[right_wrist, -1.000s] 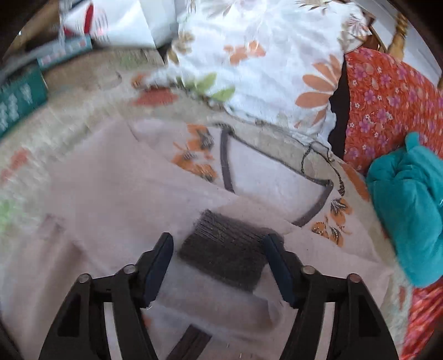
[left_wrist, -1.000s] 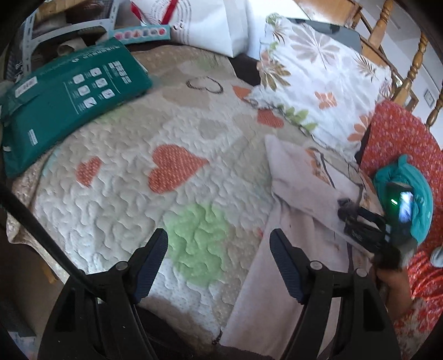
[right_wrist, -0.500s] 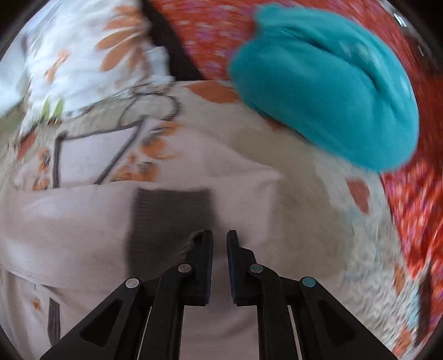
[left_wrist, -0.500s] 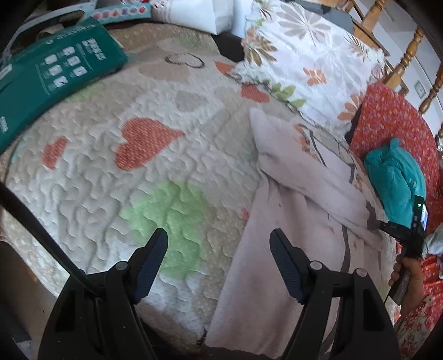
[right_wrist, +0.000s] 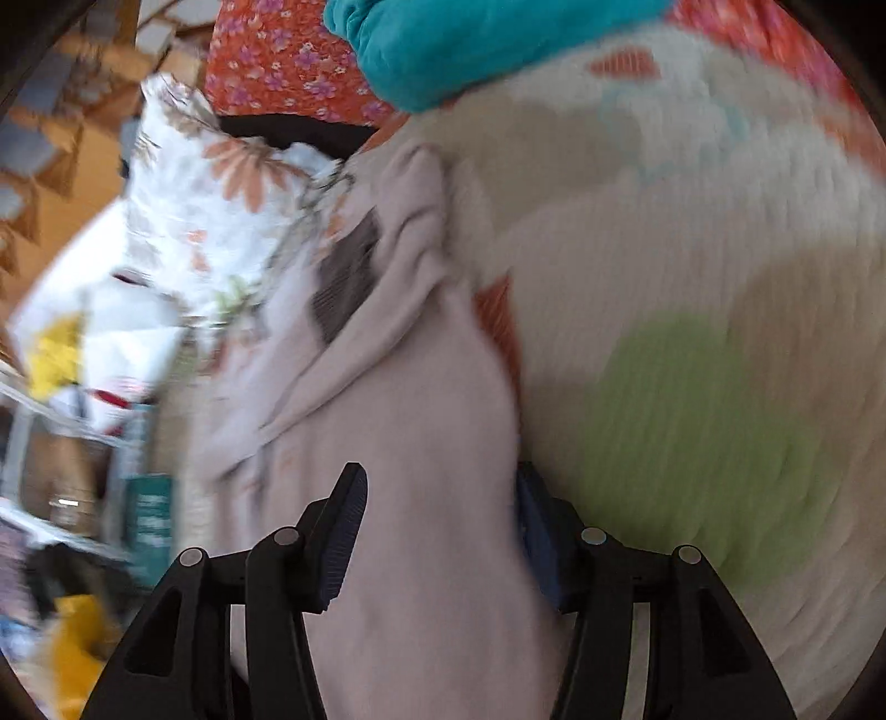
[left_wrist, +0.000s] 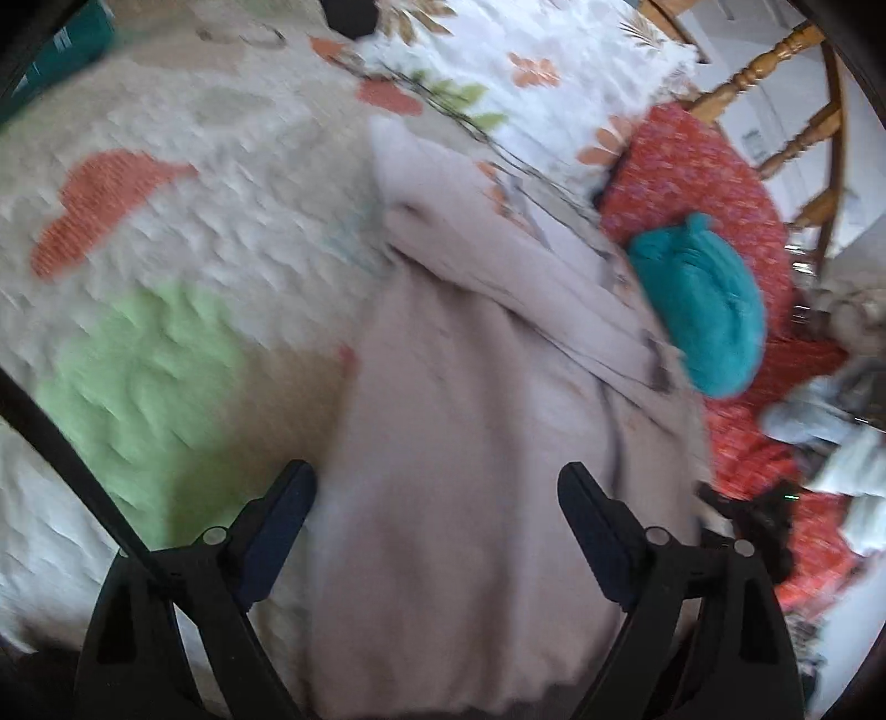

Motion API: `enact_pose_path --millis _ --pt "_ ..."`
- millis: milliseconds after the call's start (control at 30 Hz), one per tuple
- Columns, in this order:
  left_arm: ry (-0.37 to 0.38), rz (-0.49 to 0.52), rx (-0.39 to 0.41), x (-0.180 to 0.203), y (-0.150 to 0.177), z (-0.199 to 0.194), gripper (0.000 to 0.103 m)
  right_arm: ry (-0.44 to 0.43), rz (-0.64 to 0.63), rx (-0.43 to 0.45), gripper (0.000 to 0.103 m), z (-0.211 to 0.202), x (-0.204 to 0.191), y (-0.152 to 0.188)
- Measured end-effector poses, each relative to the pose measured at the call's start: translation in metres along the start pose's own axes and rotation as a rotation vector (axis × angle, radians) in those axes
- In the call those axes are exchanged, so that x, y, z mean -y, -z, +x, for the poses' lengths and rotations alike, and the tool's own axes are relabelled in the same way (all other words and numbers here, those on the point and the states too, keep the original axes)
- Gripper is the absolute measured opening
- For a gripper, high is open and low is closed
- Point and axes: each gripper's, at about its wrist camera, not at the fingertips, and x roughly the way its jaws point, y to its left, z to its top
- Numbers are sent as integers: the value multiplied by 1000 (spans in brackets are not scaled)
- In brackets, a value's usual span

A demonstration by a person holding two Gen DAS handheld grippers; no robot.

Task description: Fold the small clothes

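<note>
A pale pink garment (left_wrist: 470, 421) lies on the quilted bed, its sleeve folded across the upper part. My left gripper (left_wrist: 437, 531) is open, its jaws wide apart over the garment's lower hem. My right gripper (right_wrist: 437, 531) is open too, with the same pink garment (right_wrist: 410, 454) running between its jaws near the hem's other side. A dark ribbed cuff (right_wrist: 349, 277) shows on the folded sleeve. Both views are blurred by motion.
The heart-patterned quilt (left_wrist: 166, 232) covers the bed. A folded teal garment (left_wrist: 703, 304) rests on a red floral cushion (left_wrist: 714, 183). A white flowered pillow (left_wrist: 498, 72) lies behind. A wooden headboard (left_wrist: 775, 50) stands at the back right.
My right gripper has opened and swung from the sleeve cuff down to the garment's lower edge. My left gripper has moved right, over the garment's hem.
</note>
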Motion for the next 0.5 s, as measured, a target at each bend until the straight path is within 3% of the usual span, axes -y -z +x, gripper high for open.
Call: enact_pose_path --millis 67,133,300,500 --pt "113 -33 -58 -3 17 5 78 -92 17 -57 59 4 -2 18" --pt "112 -29 -42 -4 32 1 74 -136 4 -95 59 8 -6 33" --pt "128 -83 -73 -10 57 -9 44 -214 -2 -180 59 14 -17 66" --pt "95 -111 -79 -8 80 -17 43 -256 5 -223 59 11 -18 93"
